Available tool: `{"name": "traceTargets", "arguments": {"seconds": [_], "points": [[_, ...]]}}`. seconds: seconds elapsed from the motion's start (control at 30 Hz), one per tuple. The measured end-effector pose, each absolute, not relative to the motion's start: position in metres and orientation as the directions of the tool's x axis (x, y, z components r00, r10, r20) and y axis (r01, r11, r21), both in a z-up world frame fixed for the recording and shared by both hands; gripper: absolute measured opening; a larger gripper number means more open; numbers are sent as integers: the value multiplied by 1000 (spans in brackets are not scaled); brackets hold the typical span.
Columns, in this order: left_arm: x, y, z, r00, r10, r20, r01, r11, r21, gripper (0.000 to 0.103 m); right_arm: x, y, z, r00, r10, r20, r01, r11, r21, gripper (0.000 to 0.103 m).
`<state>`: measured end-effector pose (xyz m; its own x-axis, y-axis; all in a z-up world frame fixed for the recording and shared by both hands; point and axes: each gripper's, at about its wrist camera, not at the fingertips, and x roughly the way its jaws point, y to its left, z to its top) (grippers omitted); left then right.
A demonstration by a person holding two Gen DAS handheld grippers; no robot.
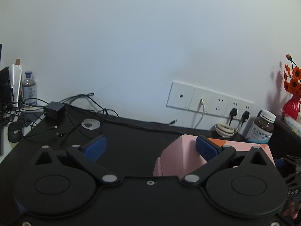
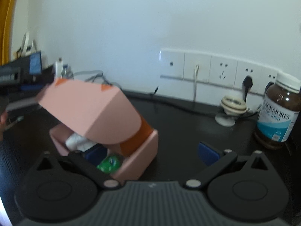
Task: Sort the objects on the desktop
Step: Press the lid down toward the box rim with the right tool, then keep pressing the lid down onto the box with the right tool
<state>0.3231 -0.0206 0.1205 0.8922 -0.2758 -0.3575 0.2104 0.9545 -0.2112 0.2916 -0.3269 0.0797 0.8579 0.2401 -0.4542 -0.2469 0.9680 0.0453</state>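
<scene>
A pink box sits on the black desk, and everything here is told from that box.

Its lid is tipped up, half open. Inside the box lie a green thing and a white thing (both too blurry to name).

The right gripper is spread wide and holds nothing. Its left blue pad is at the open front of the box, just by the green thing. I cannot tell if it touches. Its other pad is over bare desk to the right of the box.

The left gripper is spread wide too, and empty. Its right pad is up against the pink side of the box. I cannot tell if it touches. Its left pad hangs over bare desk, left of the box.

To the right of the box stands a brown bottle with a white cap. Between the box and the bottle, nearer the wall, is a small cream roll. Behind the box, on the wall, is a row of white sockets with plugs in them. Far right of the box is a red vase with orange flowers. Far left of the box lie black cables, a mouse and a water bottle.
</scene>
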Motion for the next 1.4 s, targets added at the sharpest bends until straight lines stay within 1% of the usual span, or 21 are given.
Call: {"name": "traceTargets", "arguments": {"seconds": [0.13,0.27,0.47,0.63,0.87,0.97,1.1,1.23,1.4], "points": [[318,-20,127,902,-277,-331,215,953,-211,103,288,-332,99,893,236,-382,-227,971,69,102],[318,-25,133,905,-280,-320,228,955,-189,103,291,-332,105,904,218,-368,-212,976,56,102],[313,-34,135,916,-278,-289,234,956,-176,103,292,-335,105,925,191,-328,-175,981,78,102],[310,-45,138,917,-287,-276,260,957,-131,103,298,-338,110,931,177,-318,-158,984,86,102],[317,-47,139,912,-288,-292,246,954,-172,103,300,-337,115,938,159,-307,-142,987,77,102],[314,-47,138,913,-294,-282,253,952,-173,103,301,-340,115,941,155,-301,-134,987,91,102],[313,-50,137,914,-289,-283,255,955,-154,103,302,-342,112,940,144,-308,-122,989,90,102],[316,-54,134,912,-284,-296,251,957,-143,103,299,-346,104,931,169,-324,-134,983,128,102],[319,-55,131,912,-272,-306,243,961,-130,103,291,-346,99,922,183,-342,-155,982,110,102]]}}
